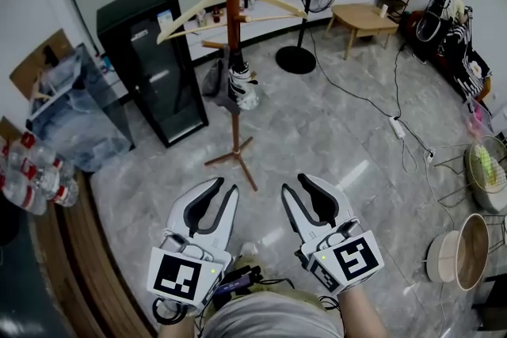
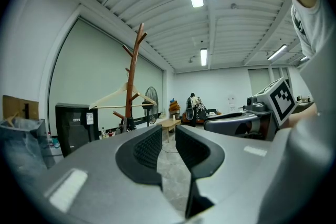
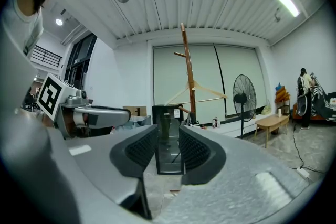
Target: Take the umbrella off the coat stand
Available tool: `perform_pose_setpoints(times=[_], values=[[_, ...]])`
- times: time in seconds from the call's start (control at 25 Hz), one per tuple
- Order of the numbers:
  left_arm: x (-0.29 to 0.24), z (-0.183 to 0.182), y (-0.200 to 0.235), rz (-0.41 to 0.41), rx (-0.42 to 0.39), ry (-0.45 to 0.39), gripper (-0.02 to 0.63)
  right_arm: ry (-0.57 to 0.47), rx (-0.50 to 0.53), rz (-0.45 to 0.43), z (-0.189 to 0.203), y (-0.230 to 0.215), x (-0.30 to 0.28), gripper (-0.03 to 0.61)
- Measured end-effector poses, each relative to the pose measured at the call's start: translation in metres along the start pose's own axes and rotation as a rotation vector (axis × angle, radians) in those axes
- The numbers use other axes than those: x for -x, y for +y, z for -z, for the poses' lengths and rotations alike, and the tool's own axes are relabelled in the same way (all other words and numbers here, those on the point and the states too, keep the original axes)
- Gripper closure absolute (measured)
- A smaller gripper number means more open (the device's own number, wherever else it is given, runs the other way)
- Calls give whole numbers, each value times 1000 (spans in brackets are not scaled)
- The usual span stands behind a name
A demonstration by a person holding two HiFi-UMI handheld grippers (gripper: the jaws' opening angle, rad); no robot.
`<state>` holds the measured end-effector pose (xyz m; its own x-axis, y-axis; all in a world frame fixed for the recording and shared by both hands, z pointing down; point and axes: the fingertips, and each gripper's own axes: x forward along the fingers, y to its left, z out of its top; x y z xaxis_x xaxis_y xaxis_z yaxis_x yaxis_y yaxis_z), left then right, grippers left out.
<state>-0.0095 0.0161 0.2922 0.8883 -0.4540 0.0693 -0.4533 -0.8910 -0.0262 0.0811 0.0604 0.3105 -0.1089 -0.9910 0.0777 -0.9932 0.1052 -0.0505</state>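
Nothing of the task is done yet. The umbrella [image 1: 242, 85], folded and dark with a pale patch, hangs low on the wooden coat stand [image 1: 232, 28], just under a peg and close against the pole. A wooden hanger [image 1: 230, 0] hangs higher on the same stand.

Both tools are held low in front of the person, well apart from the stand, with bare floor between. The left tool [image 1: 224, 187] has its jaws a narrow way apart and only floor shows in the gap. The right tool [image 1: 295, 184] is the same, narrowly parted and holding nothing. From the right gripper view the stand [image 3: 186, 71] rises almost straight ahead, beyond the jaws.

All the work is left, as I judge it: closing the distance to the stand, gripping the umbrella, and lifting it clear of its peg.
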Motion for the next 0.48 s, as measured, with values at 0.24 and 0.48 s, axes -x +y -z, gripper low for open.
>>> perform_pose_setpoints(times=[0.24,0.48], values=[[-21,-7,33,-4,1,-11,534,-1,22,8,-12,-12,-36,457],[-42,-12,61,0,3,-25,534,-6,35,13,-21,-21,-69,457]])
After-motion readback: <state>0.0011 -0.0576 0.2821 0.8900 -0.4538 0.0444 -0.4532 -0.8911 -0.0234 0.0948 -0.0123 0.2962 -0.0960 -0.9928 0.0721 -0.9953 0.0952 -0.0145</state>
